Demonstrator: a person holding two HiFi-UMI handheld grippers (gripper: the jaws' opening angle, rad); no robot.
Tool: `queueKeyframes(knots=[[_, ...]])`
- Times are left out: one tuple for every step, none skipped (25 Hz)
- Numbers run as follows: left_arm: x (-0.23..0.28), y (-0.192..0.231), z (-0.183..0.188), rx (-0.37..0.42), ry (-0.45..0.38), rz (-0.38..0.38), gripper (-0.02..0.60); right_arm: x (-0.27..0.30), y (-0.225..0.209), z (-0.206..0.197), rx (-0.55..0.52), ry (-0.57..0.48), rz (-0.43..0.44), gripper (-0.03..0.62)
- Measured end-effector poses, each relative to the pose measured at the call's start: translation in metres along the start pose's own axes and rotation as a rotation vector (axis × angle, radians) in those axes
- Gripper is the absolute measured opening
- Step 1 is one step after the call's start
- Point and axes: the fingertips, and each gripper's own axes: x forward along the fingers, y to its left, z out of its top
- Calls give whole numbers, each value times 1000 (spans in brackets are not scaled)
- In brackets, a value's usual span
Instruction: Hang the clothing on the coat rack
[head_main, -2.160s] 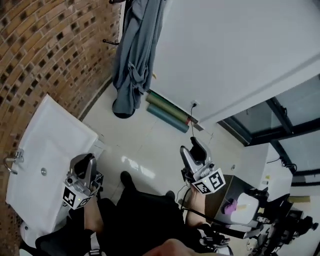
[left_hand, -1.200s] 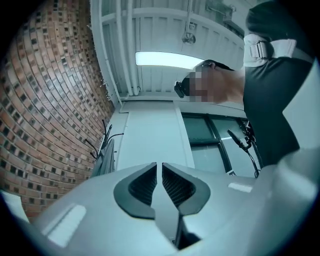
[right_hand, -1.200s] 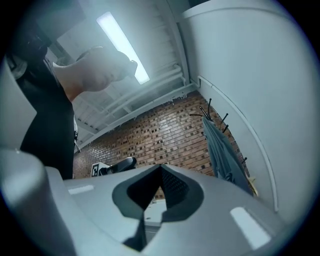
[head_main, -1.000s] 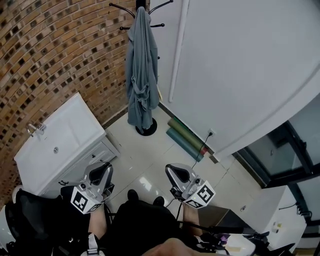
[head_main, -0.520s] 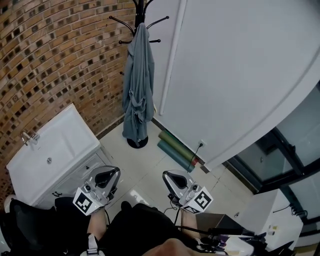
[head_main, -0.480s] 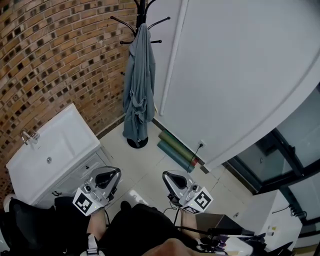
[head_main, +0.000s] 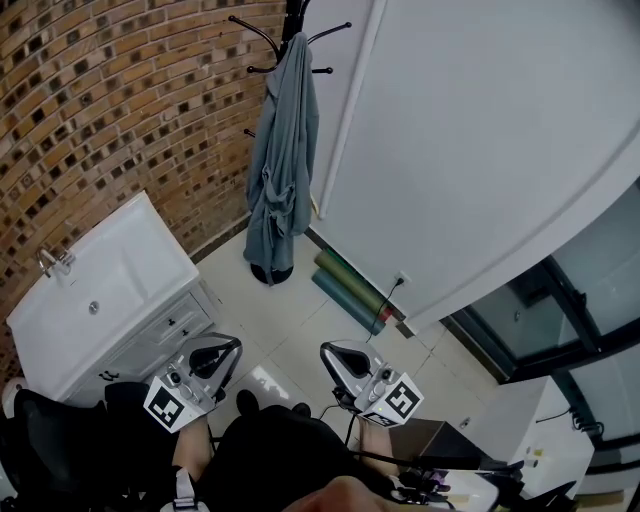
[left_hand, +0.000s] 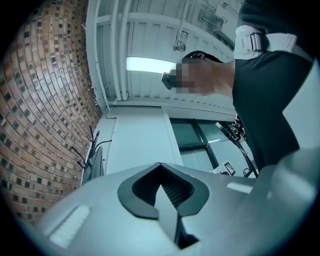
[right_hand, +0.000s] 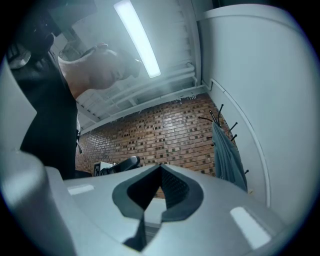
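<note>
1. Brick wall and a plain white wall are meeting in a corner of a tiled room, well ahead of both grippers.
2. A grey robe is hanging from the black coat rack in that corner. It is draping down almost to the rack's base, straight ahead of the two grippers and well apart from them.
3. The left gripper is hovering low, close to the person's body, with its jaws pressing together on nothing.
4. The right gripper is hovering near it on the right, level with it, its jaws likewise closed and empty.
5. Two rolled mats are lying along the foot of the white wall, ahead of the right gripper and just beside the rack's base.
6. A white sink cabinet is standing against the brick wall, ahead and to the left of the left gripper.
</note>
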Motion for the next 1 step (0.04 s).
queueKeyframes(knots=[[1,-1,3,8,-7,-6,2,-1,-1,0,-1,2,-4,3]])
